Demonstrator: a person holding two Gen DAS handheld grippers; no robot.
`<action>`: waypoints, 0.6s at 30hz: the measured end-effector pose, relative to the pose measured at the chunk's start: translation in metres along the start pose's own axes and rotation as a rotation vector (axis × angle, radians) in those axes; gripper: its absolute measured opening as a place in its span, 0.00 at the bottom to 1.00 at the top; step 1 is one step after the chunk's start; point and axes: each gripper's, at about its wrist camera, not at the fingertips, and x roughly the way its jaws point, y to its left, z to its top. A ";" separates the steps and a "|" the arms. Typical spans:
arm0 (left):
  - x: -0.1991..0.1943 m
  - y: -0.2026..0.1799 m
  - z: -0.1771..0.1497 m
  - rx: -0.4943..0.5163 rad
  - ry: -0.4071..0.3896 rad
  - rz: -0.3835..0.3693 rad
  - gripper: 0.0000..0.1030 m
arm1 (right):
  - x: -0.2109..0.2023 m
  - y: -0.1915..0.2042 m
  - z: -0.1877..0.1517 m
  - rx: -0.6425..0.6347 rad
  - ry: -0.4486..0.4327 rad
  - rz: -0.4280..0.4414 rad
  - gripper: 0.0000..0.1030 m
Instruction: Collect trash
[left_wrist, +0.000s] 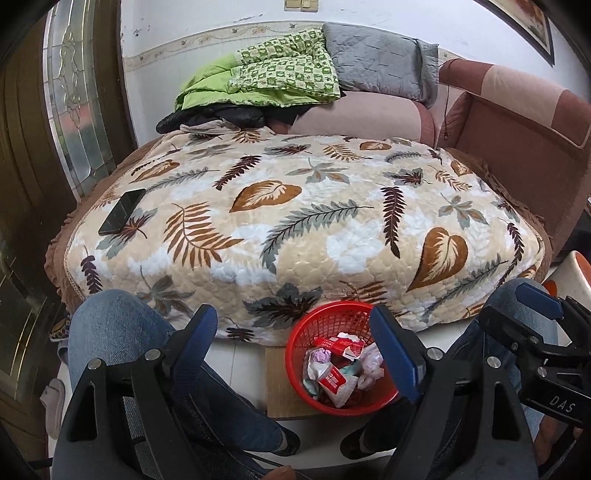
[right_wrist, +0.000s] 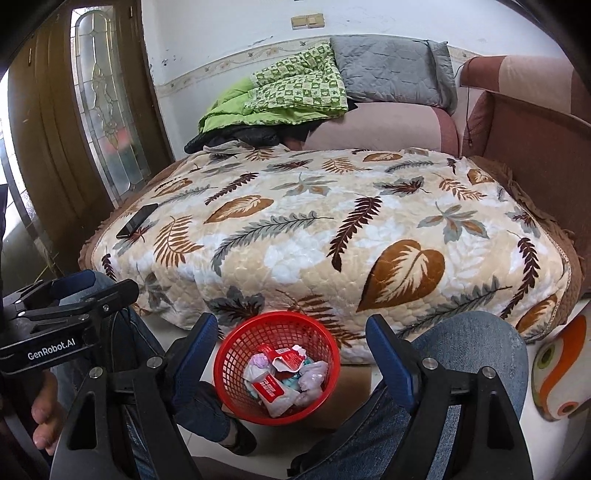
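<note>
The red basket (left_wrist: 341, 360) stands on the floor, just in front of the low seat with the leaf-patterned quilt (left_wrist: 295, 218), between the person's two knees in jeans (left_wrist: 114, 332). Under it lies a flat brown piece, maybe cardboard (left_wrist: 280, 384); the view does not show it well. Inside the basket is the trash (right_wrist: 284, 380): red and white wrappers and crumpled pale plastic, all piled together.

The left gripper (left_wrist: 295, 354) hangs above the basket with its blue-padded fingers wide apart and nothing between them. The right gripper (right_wrist: 291, 362) is the same, jaws apart and empty, also over the basket.

On the far left part of the quilt lies a black phone (left_wrist: 122, 216). Behind the quilt, a green blanket (left_wrist: 273, 77) and a grey cushion (left_wrist: 380, 59) rest on the pink sofa (left_wrist: 517, 118).
</note>
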 end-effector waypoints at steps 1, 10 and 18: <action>0.000 0.000 0.000 -0.002 0.002 0.000 0.82 | 0.000 0.000 0.000 -0.002 -0.001 -0.001 0.84; -0.001 -0.001 0.000 -0.003 0.006 0.001 0.82 | 0.001 0.000 0.001 -0.001 -0.001 0.002 0.84; -0.001 0.000 -0.001 0.003 0.010 -0.008 0.82 | 0.001 0.001 0.000 0.000 -0.001 0.001 0.84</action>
